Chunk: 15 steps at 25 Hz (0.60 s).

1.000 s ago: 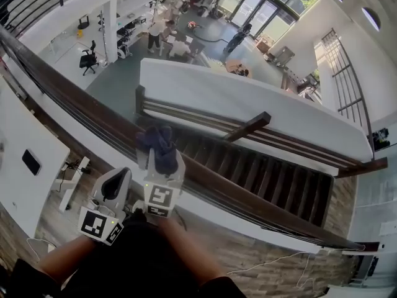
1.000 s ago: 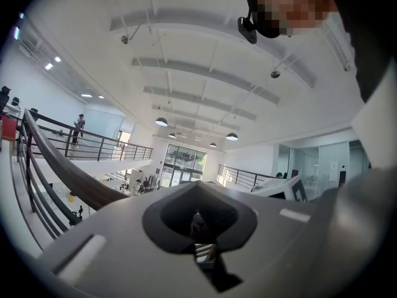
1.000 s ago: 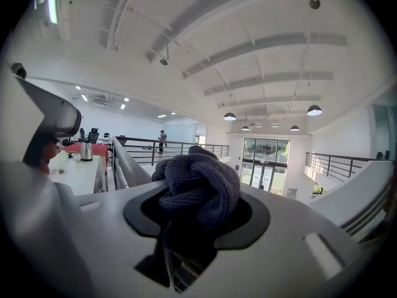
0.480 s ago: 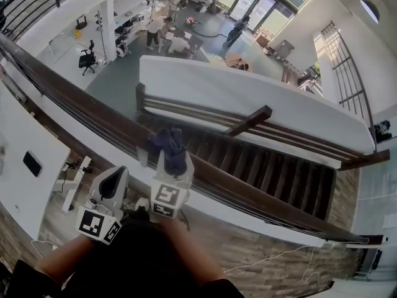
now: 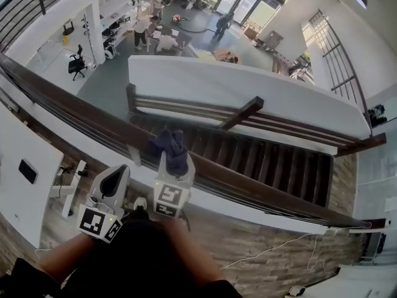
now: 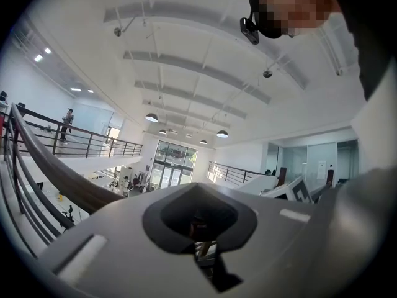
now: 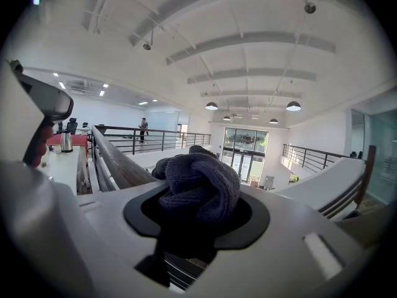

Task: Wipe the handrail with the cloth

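Observation:
A dark wooden handrail (image 5: 74, 113) runs diagonally from upper left to lower right in the head view. A dark blue knitted cloth (image 5: 168, 144) lies bunched on top of it. My right gripper (image 5: 173, 161) is shut on the cloth and reaches over the rail from the near side. In the right gripper view the cloth (image 7: 200, 182) fills the jaws of the right gripper (image 7: 197, 223), with the handrail (image 7: 118, 163) stretching away to the left. My left gripper (image 5: 118, 175) hangs lower left, short of the rail, shut with nothing in it. In its own view the left gripper (image 6: 200, 230) points upward, the handrail (image 6: 68, 188) at left.
Beyond the rail drops an open stairwell with dark stair treads (image 5: 260, 160) and a white parapet (image 5: 248, 95). People stand on the floor far below (image 5: 144, 27). A white desk with a phone (image 5: 27, 171) is at my left. Cables (image 5: 273, 250) lie on the wooden floor.
My right gripper and the cloth have slid a little to the right along the handrail. The left gripper has stayed beside it, below the rail.

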Available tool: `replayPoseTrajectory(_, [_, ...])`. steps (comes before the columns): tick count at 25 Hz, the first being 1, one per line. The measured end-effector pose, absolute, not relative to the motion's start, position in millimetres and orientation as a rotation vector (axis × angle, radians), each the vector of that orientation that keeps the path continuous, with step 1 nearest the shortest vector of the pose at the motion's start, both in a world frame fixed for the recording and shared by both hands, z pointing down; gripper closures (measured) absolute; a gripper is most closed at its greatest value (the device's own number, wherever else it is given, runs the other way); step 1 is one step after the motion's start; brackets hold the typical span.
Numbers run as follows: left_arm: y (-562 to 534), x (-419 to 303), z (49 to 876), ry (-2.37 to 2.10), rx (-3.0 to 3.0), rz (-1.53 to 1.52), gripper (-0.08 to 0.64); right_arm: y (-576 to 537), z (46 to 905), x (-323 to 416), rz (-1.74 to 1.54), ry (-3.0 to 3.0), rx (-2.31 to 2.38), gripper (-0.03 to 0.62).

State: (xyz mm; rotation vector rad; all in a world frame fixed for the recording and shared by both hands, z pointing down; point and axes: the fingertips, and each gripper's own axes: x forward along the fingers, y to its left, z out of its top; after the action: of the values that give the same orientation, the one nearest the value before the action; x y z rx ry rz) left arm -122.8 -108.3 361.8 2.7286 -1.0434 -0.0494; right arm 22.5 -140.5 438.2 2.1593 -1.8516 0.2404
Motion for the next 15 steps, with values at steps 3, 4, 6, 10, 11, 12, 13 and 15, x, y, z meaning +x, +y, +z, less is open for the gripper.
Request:
replayPoseTrajectory(3, [-106, -119, 363, -1.015, 2.743, -0.042, 0.56, -134, 440, 29, 0.25, -1.83, 2.192, 0.412])
replayPoseTrajectory(4, [-106, -116, 364, -1.006, 2.748, -0.039, 0.56, -132, 441, 32, 0.253, -1.822, 2.203, 0.413])
replayPoseTrajectory(6, [-105, -110, 363, -0.989, 2.757, -0.035, 0.56, -128, 441, 40, 0.256, -1.807, 2.224, 0.412])
replayPoseTrajectory(10, [-101, -101, 359, -0.968, 2.769, -0.037, 0.56, -116, 439, 53, 0.256, -1.783, 2.261, 0.413])
replayPoseTrajectory(11, [-101, -98, 358, -0.962, 2.771, -0.037, 0.56, -114, 439, 56, 0.257, -1.778, 2.269, 0.413])
replayPoseTrajectory(12, [-101, -96, 359, -0.955, 2.774, -0.037, 0.56, -113, 440, 59, 0.257, -1.771, 2.276, 0.413])
replayPoseTrajectory(13, [-100, -93, 359, -0.947, 2.777, -0.036, 0.56, -111, 440, 62, 0.255, -1.764, 2.282, 0.413])
replayPoseTrajectory(15, [-98, -88, 359, -0.935, 2.783, -0.035, 0.56, -107, 441, 68, 0.233, -1.754, 2.291, 0.413])
